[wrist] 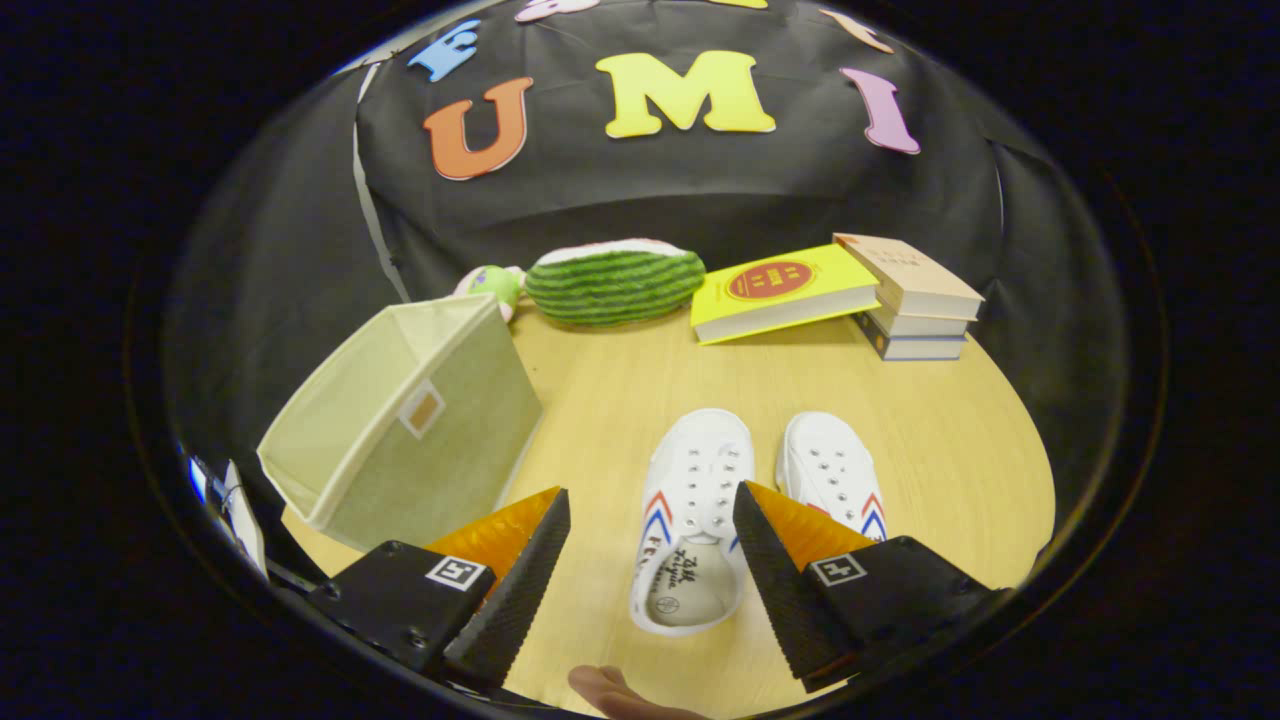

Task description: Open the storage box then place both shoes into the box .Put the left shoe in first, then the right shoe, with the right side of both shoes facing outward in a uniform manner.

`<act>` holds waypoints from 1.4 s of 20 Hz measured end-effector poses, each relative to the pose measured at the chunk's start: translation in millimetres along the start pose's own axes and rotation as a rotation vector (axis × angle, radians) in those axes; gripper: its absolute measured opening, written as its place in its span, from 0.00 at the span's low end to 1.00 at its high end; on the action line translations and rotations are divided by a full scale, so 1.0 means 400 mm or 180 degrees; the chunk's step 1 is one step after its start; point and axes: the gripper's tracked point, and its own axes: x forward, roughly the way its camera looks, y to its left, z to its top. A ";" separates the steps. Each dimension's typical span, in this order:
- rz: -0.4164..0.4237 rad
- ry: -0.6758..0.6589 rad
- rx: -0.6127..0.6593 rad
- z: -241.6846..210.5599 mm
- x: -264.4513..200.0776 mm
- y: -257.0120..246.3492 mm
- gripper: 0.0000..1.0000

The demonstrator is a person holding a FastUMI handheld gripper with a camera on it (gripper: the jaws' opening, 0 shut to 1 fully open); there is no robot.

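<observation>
gripper wide open, hovering | left shoe between fingers | storage box beside

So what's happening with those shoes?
A person is holding a gripper over a wooden table. Its jaws are open, with the left shoe lying between them, not yet gripped. The right shoe sits beside it. The storage box stands to the left, with no shoes inside yet.
</observation>
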 end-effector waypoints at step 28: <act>0.0615 0.0776 0.0992 -0.023 0.052 -0.064 0.06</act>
